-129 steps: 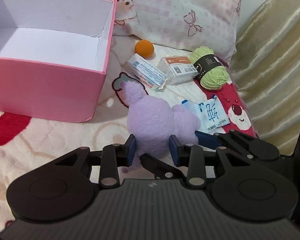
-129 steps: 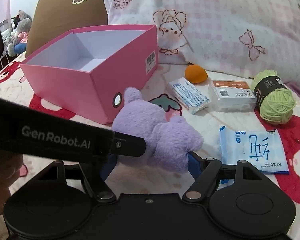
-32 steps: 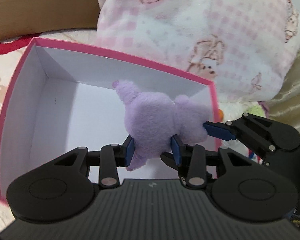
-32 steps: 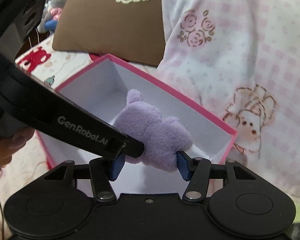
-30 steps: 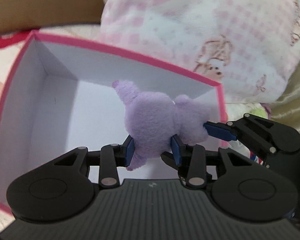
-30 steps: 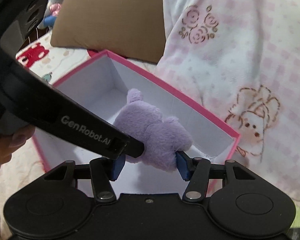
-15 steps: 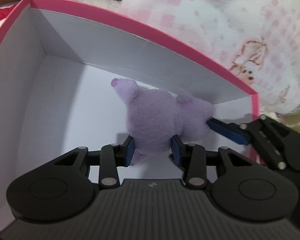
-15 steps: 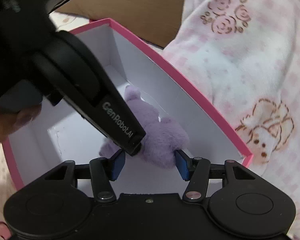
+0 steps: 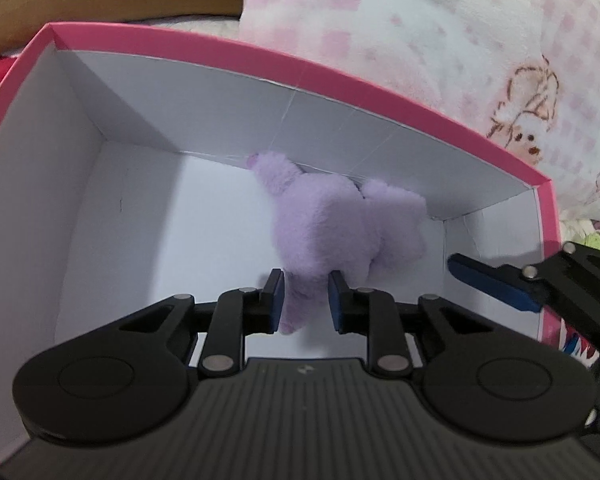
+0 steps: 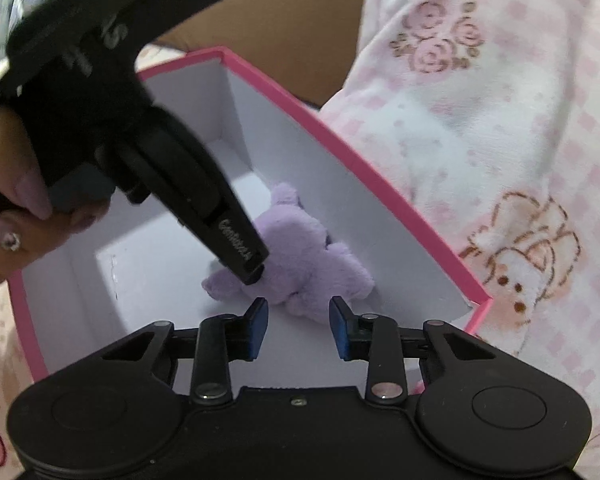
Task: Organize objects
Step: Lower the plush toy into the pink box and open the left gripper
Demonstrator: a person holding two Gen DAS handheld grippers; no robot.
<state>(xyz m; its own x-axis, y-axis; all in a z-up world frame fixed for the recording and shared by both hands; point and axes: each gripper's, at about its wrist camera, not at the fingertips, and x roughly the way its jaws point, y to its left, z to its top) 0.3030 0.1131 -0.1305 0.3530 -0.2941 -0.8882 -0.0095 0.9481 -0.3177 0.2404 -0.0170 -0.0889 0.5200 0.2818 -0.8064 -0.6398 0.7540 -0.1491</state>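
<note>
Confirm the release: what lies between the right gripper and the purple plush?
Only the pink box's bare white inside, seen from the left wrist; the right gripper's jaws have just been closing, empty.

Your left wrist view looks steeply down, close, into the box point(image 9: 220, 46) from its near side. Your right wrist view looks down into the same box point(image 10: 340, 136) from the right end, close. Both share the plush point(image 9: 340, 224) point(image 10: 300, 260) and pillow point(image 9: 460, 40) point(image 10: 500, 120).
</note>
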